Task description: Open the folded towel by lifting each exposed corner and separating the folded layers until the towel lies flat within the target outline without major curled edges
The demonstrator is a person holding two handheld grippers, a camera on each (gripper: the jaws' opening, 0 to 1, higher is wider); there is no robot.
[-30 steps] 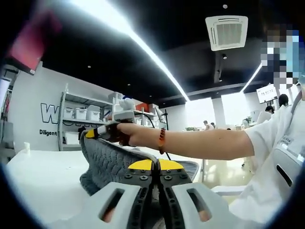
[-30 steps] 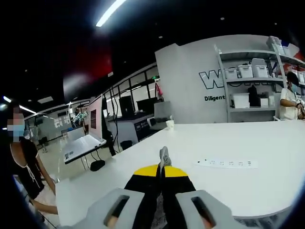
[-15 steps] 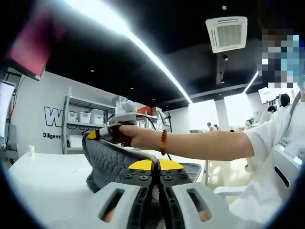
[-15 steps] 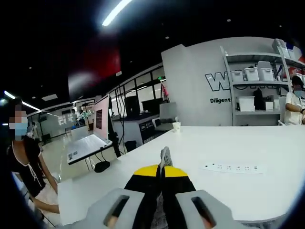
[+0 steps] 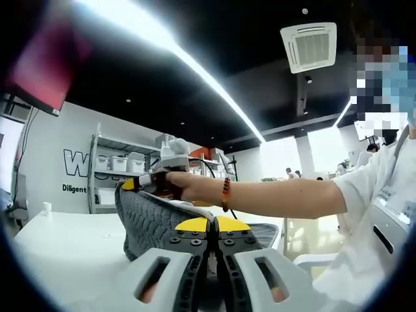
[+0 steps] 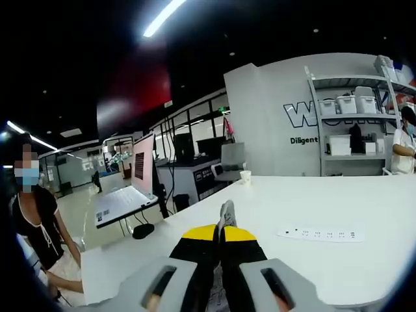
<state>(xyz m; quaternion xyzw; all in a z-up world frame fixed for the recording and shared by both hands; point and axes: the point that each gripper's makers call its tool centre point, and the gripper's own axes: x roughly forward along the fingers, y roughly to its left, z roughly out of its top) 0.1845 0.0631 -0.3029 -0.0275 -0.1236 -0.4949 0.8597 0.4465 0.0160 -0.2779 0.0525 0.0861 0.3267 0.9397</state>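
The towel (image 5: 153, 218) is grey cloth, quilted in a wavy stitched pattern with a soft, matt nap. Under it, the table (image 6: 325, 208) is smooth white with a faint sheen. On the table, the power strip (image 6: 320, 234) looks like white plastic. The cup (image 6: 245, 177) beyond it looks like paper.

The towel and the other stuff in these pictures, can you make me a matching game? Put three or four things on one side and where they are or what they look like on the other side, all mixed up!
Things:
1. towel
2. power strip
3. paper cup
4. right tongs

Descriptions:
A. white, lying flat on the white table
B. grey and quilted, lifted up off the table
C. held in a hand, pinching the towel's top corner
D. small and white, standing upright far back on the table

Right pairs: 1-B, 2-A, 3-D, 4-C
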